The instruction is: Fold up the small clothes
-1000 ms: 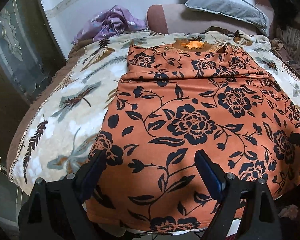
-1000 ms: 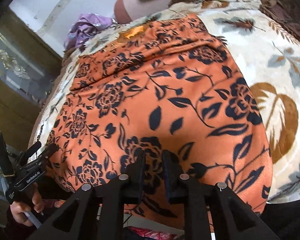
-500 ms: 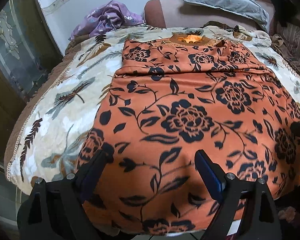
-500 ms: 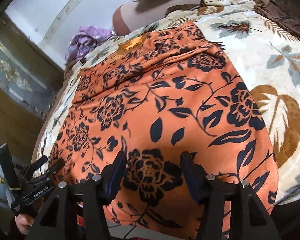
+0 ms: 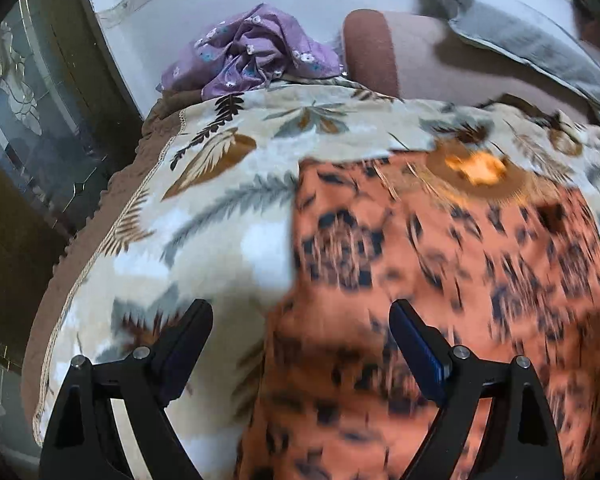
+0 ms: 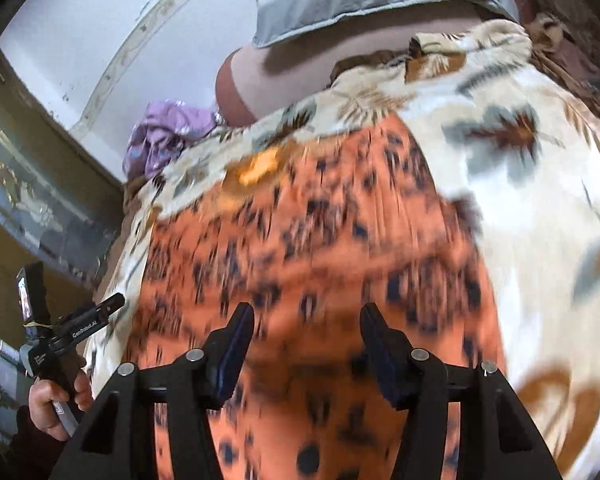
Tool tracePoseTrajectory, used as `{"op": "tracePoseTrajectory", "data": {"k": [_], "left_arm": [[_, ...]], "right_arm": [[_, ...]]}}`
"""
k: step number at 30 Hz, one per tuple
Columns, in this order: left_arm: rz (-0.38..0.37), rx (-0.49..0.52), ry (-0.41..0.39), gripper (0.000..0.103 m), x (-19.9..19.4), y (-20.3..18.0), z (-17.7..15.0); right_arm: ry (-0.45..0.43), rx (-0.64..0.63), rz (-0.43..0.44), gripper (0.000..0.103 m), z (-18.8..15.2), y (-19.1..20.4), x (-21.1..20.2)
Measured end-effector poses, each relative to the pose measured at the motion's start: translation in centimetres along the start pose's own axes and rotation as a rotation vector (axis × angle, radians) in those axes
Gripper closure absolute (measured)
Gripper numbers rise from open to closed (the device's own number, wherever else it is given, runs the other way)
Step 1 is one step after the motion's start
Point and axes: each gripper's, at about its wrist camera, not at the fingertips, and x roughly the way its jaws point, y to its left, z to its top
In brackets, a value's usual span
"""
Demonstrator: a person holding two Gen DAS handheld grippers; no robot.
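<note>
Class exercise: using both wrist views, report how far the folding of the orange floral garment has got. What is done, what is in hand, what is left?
Done: the orange floral garment lies spread on the leaf-print blanket, neckline at the far end. In hand: nothing; the left gripper and right gripper both hang open over its near part. Left: apparently the whole fold, though blur hides any creases.

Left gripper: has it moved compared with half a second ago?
Yes. The left gripper has swung left: it now straddles the orange floral garment's left edge, one finger over the leaf-print blanket, and the purple cloth looks nearer.
</note>
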Motion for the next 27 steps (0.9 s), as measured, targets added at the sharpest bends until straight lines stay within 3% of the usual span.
{"op": "tracePoseTrajectory", "data": {"k": [2, 6, 9, 10, 12, 18, 23, 27], "left_arm": [[-0.002, -0.016, 0.015, 0.013, 1.5, -0.3, 1.3], [0.024, -0.028, 0.098, 0.013, 6.0, -1.7, 1.9], [0.053, -0.035, 0.199, 0.012, 9.0, -2.5, 0.4], [0.050, -0.074, 0.171, 0.012, 8.8, -2.2, 0.1], [0.044, -0.099, 0.195, 0.012, 8.6, -2.0, 0.2], [-0.011, -0.055, 0.163, 0.012, 4.0, -1.4, -0.9], [-0.058, 0.003, 0.107, 0.012, -0.9, -1.5, -4.6], [-0.071, 0.103, 0.106, 0.012, -3.3, -3.2, -9.0]], "right_arm": [[0.016, 0.008, 0.013, 0.065, 2.0, -0.7, 1.6], [0.061, 0.030, -0.008, 0.069, 3.8, -2.1, 4.6], [0.142, 0.034, -0.088, 0.071, 3.5, -3.0, 7.2], [0.165, 0.058, -0.083, 0.073, 3.4, -3.6, 7.8], [0.157, 0.078, -0.062, 0.074, 3.5, -3.7, 7.4], [0.120, 0.021, -0.017, 0.074, 2.4, -1.7, 3.9], [0.170, -0.030, 0.036, 0.069, 0.1, 0.2, 2.4], [0.202, -0.133, -0.002, 0.069, -2.8, 2.1, 2.7]]}}
